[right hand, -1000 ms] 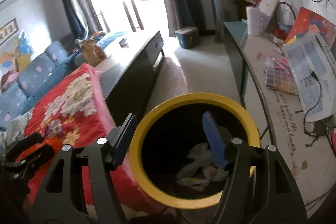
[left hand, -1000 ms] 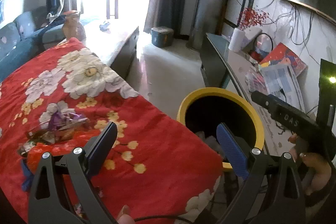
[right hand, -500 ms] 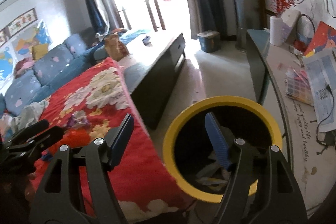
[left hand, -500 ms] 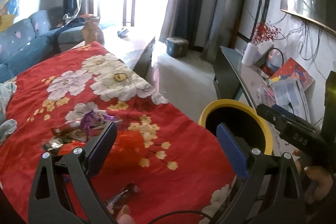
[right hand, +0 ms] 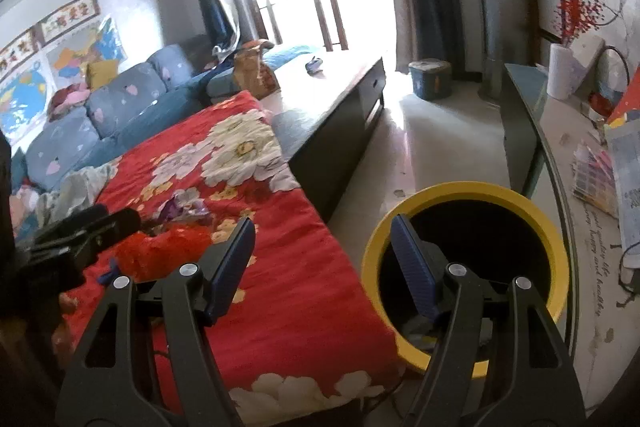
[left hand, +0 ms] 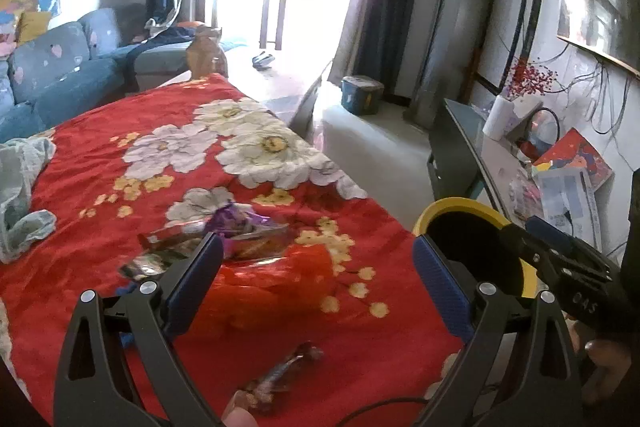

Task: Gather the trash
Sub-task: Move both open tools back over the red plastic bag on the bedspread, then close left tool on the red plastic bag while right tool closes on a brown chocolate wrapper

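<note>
- Step: reaching for more trash; both hand-held grippers, left (left hand: 316, 279) and right (right hand: 322, 263), spread and empty.
- Wrappers (left hand: 224, 239) lie on the red blanket (left hand: 120, 155); bin (right hand: 464, 195) stands just beside.
- Next: lower the left onto a wrapper, pinch it.

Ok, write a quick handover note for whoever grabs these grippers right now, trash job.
Left hand-held gripper: open, empty, over the red floral blanket.
Right hand-held gripper: open, empty, between the blanket edge and the yellow-rimmed bin.
Done: some crumpled trash already lies in the bin.
Left: the pile of wrappers with the red bag ahead of the left hand-held gripper, and a single candy wrapper nearer the camera. The bin stands on the floor beside the blanket's edge.
</note>
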`<action>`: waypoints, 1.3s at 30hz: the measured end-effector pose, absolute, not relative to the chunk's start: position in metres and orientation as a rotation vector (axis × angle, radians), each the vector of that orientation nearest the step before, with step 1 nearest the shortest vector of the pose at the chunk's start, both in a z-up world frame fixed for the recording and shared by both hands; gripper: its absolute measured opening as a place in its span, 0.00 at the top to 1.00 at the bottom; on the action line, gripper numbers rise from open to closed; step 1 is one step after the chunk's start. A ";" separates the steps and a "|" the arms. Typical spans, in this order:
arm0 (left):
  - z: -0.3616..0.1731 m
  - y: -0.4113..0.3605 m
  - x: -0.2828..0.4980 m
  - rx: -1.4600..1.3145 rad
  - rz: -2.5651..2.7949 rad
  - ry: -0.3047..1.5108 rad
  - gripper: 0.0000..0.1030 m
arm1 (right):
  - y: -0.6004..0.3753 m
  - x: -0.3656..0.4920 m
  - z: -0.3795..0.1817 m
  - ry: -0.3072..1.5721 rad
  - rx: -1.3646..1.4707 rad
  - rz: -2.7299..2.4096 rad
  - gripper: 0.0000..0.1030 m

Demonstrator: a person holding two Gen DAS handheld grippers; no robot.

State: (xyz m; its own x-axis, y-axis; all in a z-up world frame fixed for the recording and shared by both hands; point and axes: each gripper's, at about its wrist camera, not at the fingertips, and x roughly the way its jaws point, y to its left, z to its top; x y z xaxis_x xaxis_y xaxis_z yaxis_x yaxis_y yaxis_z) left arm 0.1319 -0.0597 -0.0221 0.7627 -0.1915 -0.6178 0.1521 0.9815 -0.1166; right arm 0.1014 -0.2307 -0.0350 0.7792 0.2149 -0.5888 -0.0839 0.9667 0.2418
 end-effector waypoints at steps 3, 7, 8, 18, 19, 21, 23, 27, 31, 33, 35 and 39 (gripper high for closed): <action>-0.022 -0.049 0.132 -0.061 -0.169 0.678 0.10 | -0.222 0.101 -0.036 0.666 0.195 0.184 0.40; -0.021 -0.032 0.132 -0.070 -0.138 0.678 0.10 | -0.209 0.101 -0.037 0.678 0.180 0.215 0.40; -0.021 -0.028 0.132 -0.074 -0.132 0.679 0.10 | -0.205 0.100 -0.037 0.681 0.176 0.224 0.40; -0.030 0.008 0.136 -0.114 -0.086 0.709 0.10 | -0.153 0.098 -0.046 0.734 0.114 0.345 0.40; -0.031 0.012 0.136 -0.114 -0.082 0.712 0.10 | -0.150 0.098 -0.047 0.738 0.109 0.351 0.40; -0.034 0.019 0.137 -0.108 -0.074 0.717 0.10 | -0.141 0.098 -0.050 0.754 0.097 0.366 0.40; -0.036 0.024 0.137 -0.103 -0.064 0.722 0.10 | -0.134 0.099 -0.054 0.767 0.094 0.381 0.40; -0.041 0.036 0.137 -0.100 -0.051 0.734 0.10 | -0.120 0.100 -0.060 0.792 0.081 0.406 0.40; -0.047 0.044 0.134 -0.083 -0.051 0.748 0.11 | -0.110 0.100 -0.066 0.815 0.079 0.430 0.40; -0.049 0.047 0.134 -0.077 -0.056 0.753 0.12 | -0.105 0.100 -0.069 0.827 0.076 0.438 0.40; -0.052 0.051 0.135 -0.081 -0.065 0.763 0.17 | -0.099 0.100 -0.072 0.840 0.075 0.451 0.40; -0.056 0.059 0.137 -0.119 -0.098 0.787 0.25 | -0.092 0.101 -0.079 0.864 0.073 0.467 0.44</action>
State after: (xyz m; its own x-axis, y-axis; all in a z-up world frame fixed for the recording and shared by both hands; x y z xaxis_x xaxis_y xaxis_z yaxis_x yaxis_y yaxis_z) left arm 0.1372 0.0593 -0.0556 0.7019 -0.1327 -0.6998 0.0438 0.9887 -0.1435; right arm 0.1007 -0.0922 -0.0790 0.5553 0.4240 -0.7155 -0.3659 0.8971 0.2476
